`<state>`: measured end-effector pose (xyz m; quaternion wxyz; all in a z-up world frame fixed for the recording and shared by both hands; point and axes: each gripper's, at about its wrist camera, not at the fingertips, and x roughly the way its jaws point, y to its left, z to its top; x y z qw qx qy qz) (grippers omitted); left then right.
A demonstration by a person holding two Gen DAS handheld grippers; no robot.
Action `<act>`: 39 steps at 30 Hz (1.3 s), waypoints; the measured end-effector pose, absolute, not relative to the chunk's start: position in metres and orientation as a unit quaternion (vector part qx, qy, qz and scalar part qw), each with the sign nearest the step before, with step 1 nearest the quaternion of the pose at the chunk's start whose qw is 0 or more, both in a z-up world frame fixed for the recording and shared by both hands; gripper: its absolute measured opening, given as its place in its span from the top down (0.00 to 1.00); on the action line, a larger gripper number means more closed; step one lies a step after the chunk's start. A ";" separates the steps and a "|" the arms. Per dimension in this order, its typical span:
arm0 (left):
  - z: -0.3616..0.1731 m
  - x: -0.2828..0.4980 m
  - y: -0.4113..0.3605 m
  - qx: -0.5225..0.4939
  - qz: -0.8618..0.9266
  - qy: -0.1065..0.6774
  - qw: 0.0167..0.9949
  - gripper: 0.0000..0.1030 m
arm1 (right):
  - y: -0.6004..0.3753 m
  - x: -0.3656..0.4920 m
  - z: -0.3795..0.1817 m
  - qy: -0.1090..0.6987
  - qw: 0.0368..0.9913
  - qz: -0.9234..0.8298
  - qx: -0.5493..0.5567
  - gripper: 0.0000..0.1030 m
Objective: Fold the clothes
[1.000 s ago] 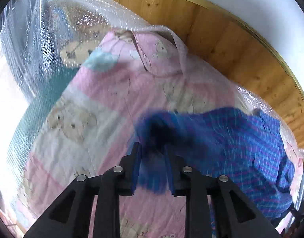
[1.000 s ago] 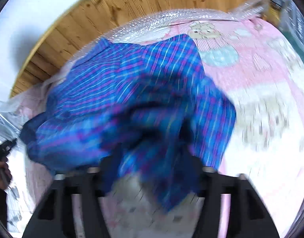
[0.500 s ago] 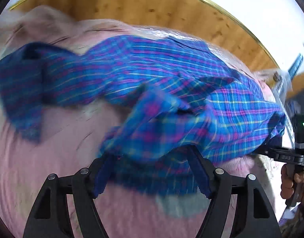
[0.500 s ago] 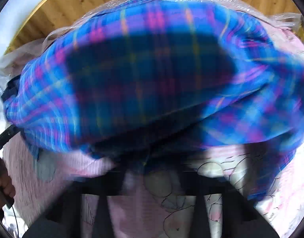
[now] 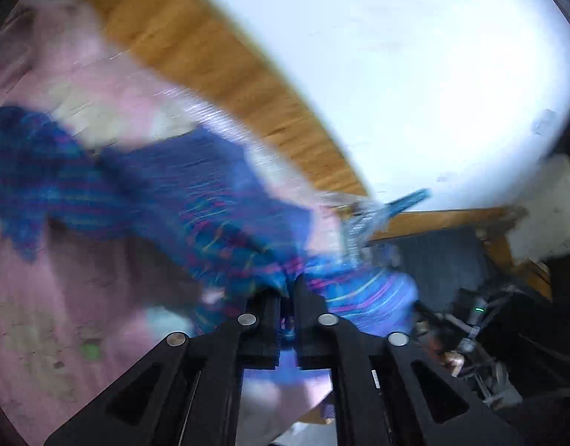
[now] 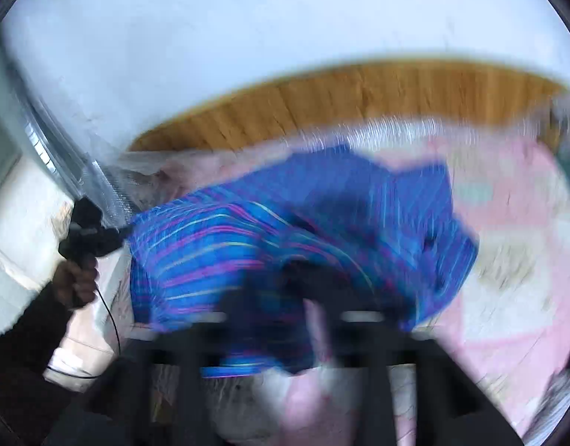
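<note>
My left claw [image 5: 287,297] pinches plaid shirt [image 5: 143,189] | right claw [image 6: 307,297] blurred, grip unclear | ahead, pink quilt [image 5: 43,290] | tip: pull taut, lay flat.

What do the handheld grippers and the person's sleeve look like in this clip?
The left gripper is matte black plastic: two flat fingers on triangular cut-out arms with round silver rivets. From the right wrist view, its black handle trails a thin black cable; the sleeve is dark.

Shirt [image 6: 303,230] lies on quilt [image 6: 508,223]; headboard [image 6: 359,96] behind it, wall [image 6: 248,29] above; left gripper [image 5: 287,290] at shirt's near edge.
</note>
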<state>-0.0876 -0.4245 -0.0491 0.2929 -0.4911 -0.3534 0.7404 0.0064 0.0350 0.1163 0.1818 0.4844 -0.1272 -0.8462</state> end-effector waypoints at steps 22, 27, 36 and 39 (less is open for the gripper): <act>-0.207 0.007 -0.351 -0.599 0.768 -0.189 0.125 0.36 | 0.053 0.032 -0.104 -0.180 -0.006 -0.756 0.629 0.30; -0.208 0.004 -0.337 -0.589 0.781 -0.152 0.138 0.57 | 0.038 0.046 -0.108 -0.168 0.022 -0.760 0.627 0.99; -0.180 -0.005 -0.343 -0.610 0.751 -0.172 0.183 0.98 | 0.001 0.098 -0.042 -0.097 0.108 -0.746 0.650 0.97; -0.210 -0.003 -0.345 -0.662 0.715 -0.159 0.157 0.98 | 0.012 0.109 -0.065 -0.106 0.097 -0.711 0.688 0.90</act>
